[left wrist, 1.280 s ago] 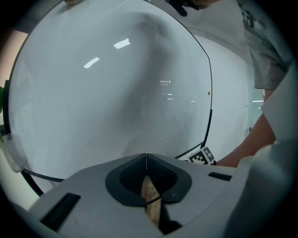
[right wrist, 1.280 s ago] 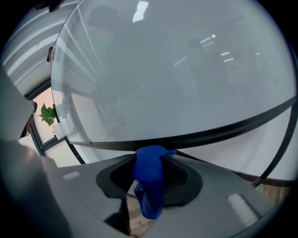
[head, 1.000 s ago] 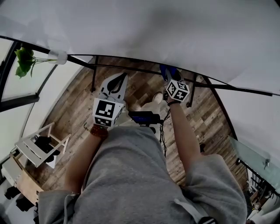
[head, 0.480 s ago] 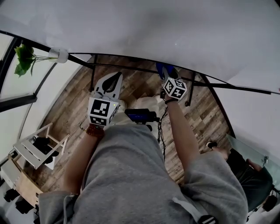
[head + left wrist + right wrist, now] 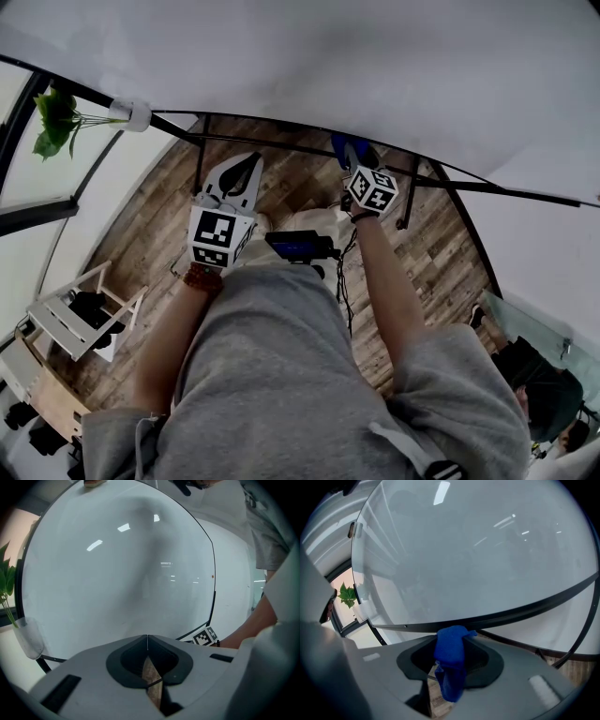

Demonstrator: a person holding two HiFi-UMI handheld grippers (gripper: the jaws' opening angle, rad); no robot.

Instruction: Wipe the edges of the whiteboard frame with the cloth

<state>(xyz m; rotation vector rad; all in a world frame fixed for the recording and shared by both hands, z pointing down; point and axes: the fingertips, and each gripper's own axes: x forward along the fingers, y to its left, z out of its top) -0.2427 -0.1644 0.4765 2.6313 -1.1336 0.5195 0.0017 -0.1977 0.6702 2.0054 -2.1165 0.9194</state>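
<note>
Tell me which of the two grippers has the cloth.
The right gripper: a blue cloth is pinched between its jaws. The left gripper has its jaws shut with nothing between them.

Grey sweatshirt (image 5: 272, 375), sleeves ending short of the forearms, pale drawstring at collar. Reddish-brown bead bracelet (image 5: 202, 278) just behind left gripper (image 5: 249, 161). Thin dark band (image 5: 362, 217) just behind right gripper (image 5: 343, 146). Both grippers pale grey, with black-and-white marker cubes.
</note>
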